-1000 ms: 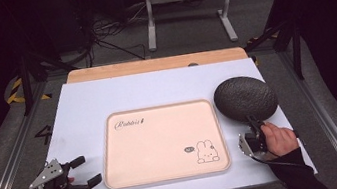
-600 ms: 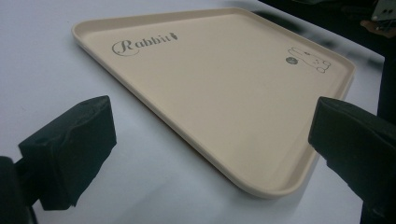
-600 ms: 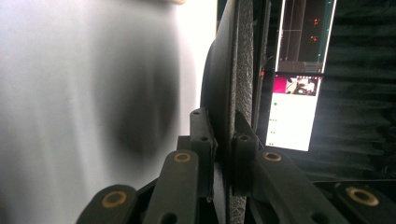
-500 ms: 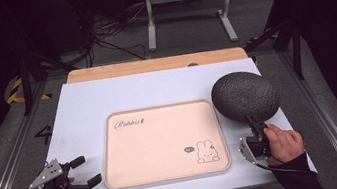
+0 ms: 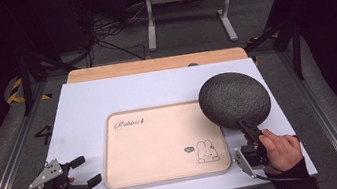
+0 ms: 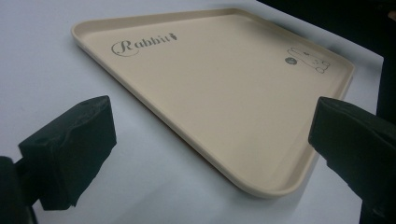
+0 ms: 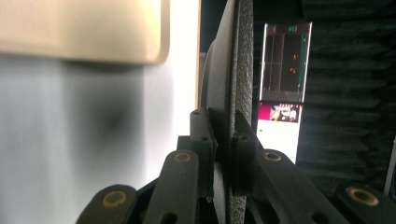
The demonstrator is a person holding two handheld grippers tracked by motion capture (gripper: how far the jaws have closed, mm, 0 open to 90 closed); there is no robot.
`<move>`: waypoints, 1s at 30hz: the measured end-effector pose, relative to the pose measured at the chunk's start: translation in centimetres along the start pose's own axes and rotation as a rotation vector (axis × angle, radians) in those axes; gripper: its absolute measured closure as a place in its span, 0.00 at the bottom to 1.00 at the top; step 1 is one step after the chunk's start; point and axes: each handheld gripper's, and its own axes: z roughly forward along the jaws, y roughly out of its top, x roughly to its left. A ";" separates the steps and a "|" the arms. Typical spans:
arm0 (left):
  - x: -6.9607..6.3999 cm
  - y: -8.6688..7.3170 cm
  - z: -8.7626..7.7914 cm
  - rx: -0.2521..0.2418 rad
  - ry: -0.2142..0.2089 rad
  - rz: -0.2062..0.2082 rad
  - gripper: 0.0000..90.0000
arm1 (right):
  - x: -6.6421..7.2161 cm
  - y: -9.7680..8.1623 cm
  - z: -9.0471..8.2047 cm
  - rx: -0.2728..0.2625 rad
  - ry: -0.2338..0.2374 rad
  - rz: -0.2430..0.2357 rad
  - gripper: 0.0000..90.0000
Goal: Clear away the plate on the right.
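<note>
Dark round mat [image 5: 234, 99] edge-on between clamped right gripper [image 7: 223, 154] jaws; left gripper [image 5: 83, 172] spread.

Blurred tray [image 7: 84, 30] corner, right gripper view

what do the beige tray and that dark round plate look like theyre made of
The tray looks like matte plastic or melamine: a smooth moulded rim and printed rabbit artwork. The dark round plate, clamped at its edge by the right tool, has a grainy, speckled surface, possibly stoneware or textured plastic; the look leaves it open.
</note>
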 end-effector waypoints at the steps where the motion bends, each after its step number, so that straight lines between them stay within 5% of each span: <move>1: 0.0 0.0 0.0 0.000 0.000 0.001 0.02 | -0.1 0.3 -0.1 -0.006 0.001 -0.002 0.94; 30: -0.1 -0.1 -0.1 -0.006 0.007 0.003 0.02 | -1.6 7.8 -0.9 -0.275 0.007 -0.021 0.93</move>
